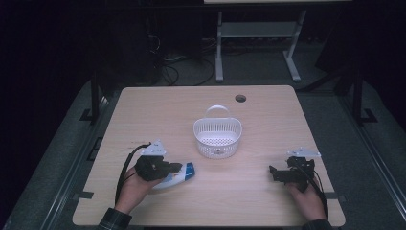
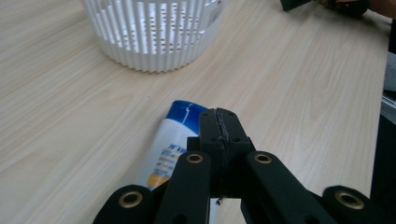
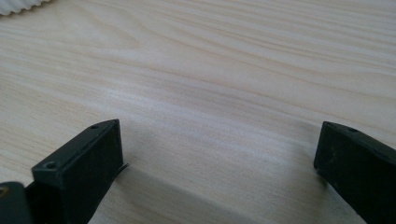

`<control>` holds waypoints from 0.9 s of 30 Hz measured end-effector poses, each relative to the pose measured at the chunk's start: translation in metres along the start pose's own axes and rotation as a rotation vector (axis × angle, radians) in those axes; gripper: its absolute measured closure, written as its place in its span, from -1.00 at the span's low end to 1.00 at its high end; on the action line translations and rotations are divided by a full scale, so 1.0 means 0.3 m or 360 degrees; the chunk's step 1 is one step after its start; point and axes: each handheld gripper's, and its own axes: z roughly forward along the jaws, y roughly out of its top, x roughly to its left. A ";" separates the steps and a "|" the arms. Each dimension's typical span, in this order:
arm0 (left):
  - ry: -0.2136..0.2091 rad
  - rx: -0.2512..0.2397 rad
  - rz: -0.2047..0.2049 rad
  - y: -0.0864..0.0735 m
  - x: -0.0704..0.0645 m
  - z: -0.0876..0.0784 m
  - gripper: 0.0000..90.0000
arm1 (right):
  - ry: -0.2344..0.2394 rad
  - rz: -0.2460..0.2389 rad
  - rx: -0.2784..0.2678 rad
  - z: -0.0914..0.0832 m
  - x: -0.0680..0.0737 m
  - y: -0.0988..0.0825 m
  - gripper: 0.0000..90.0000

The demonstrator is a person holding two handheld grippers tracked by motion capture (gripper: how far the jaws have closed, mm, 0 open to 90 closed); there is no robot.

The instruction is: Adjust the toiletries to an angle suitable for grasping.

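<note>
While we work:
Left tool (image 2: pixel 218 122): jaws pressed together, over the tube (image 2: pixel 170 144) lying on the surface (image 1: pixel 249 191).
Right tool (image 3: pixel 219 154): spread, idle.
Risk: we nudge the tube without gripping it, away from the basket (image 1: pixel 218 136).

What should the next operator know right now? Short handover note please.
Left gripper: jaws shut with nothing between them, just above the tube.
Right gripper: open, holding nothing, low over bare table at the right.
Tube: white with a blue end, lying flat on the table, apart from the basket.
Basket: white, mid-table, upright; nothing visible inside.
Done: nothing placed yet.
Left: probably open the left jaws, grasp the tube and put it in the basket.
</note>
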 end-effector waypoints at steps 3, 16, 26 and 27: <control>-0.0012 0.0016 0.0018 0.005 -0.011 0.014 1.00 | 0.0000 0.0000 0.0000 0.000 0.000 0.000 -0.98; -0.0052 0.0137 0.0131 0.031 -0.077 0.111 1.00 | -0.0001 0.0000 0.0000 0.000 0.000 0.000 -0.98; -0.0032 0.0285 0.0189 0.024 -0.106 0.182 1.00 | -0.0001 0.0000 -0.0001 0.000 0.000 0.000 -0.99; -0.0024 0.0295 0.0183 0.022 -0.106 0.186 1.00 | -0.0001 0.0000 -0.0001 0.000 0.000 0.000 -0.98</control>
